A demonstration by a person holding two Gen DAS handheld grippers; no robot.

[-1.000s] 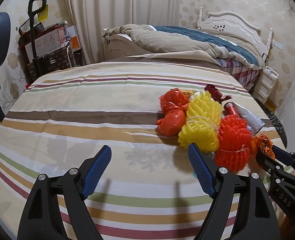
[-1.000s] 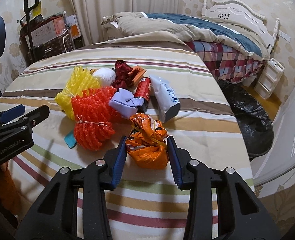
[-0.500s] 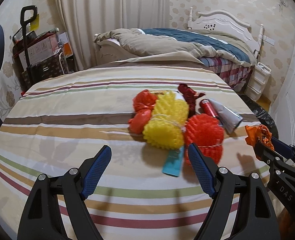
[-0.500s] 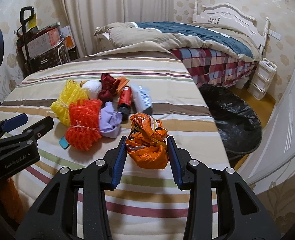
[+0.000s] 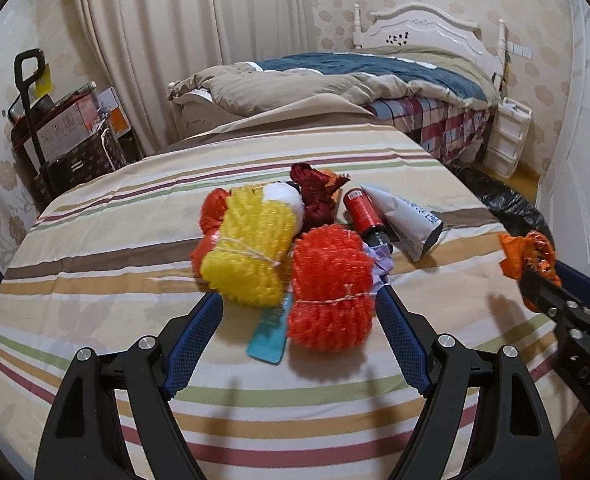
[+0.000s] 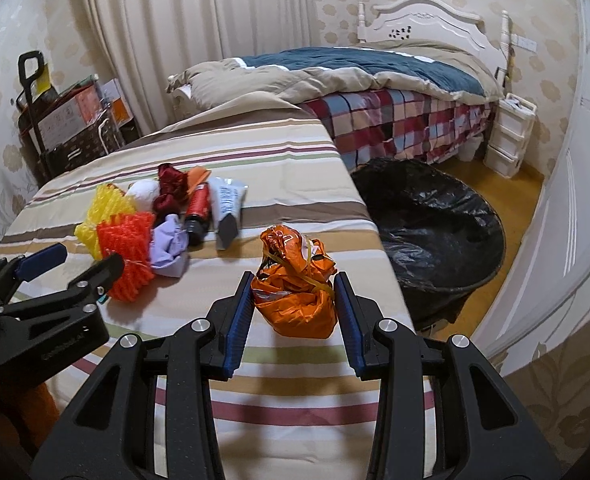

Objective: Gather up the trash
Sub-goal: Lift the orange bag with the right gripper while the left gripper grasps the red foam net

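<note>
Orange plastic, a crumpled bundle [image 6: 295, 300], is clamped between the fingers of the right gripper [image 6: 294, 312] above the striped bench [image 6: 295, 160], short of the black-lined bin [image 6: 435, 240]. Released now, it would likely be dropped on the cloth. The left gripper [image 5: 299, 340] is held wide by the orange net bundle [image 5: 331, 292], which could be knocked.
</note>
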